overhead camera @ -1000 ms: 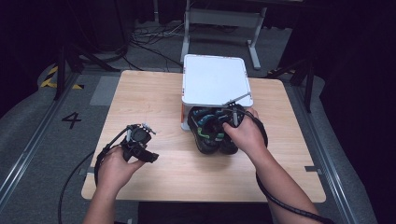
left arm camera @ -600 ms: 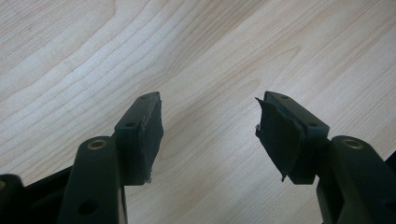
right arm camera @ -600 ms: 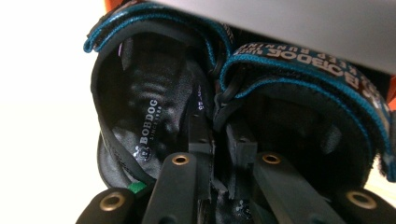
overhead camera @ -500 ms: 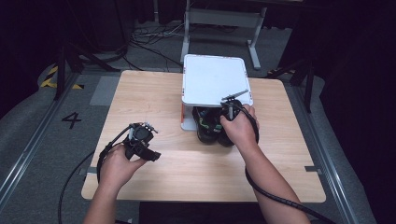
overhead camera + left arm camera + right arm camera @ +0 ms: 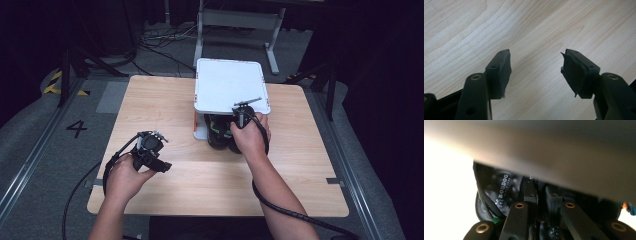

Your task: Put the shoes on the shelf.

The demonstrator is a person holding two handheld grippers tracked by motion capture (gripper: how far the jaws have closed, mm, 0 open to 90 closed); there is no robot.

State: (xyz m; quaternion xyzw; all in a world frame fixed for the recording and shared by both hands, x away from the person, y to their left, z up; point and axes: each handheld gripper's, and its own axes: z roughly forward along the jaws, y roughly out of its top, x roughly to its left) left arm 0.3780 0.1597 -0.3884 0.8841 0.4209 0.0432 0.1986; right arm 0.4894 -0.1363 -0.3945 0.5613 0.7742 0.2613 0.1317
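A pair of black shoes (image 5: 218, 136) sits under the front edge of a white raised shelf (image 5: 227, 85) at the table's far middle. My right gripper (image 5: 234, 129) reaches in below the shelf, its jaws pinched on the edge of a black shoe (image 5: 499, 192) printed with BOBDOG. In the right gripper view the pads (image 5: 530, 193) stand almost together on that edge, and the shelf's underside (image 5: 554, 152) hangs blurred close overhead. My left gripper (image 5: 161, 165) is held over bare wood at the front left, open, with nothing between its pads (image 5: 501, 72).
The wooden table (image 5: 165, 100) has bare room at the left and front. The shelf stands on legs at the far edge. Cables trail from both grippers off the front. Beyond the table lie a dark floor and a metal frame (image 5: 235, 20).
My right hand has pushed the shoes away from me, farther under the white shelf. The left hand has stayed in place.
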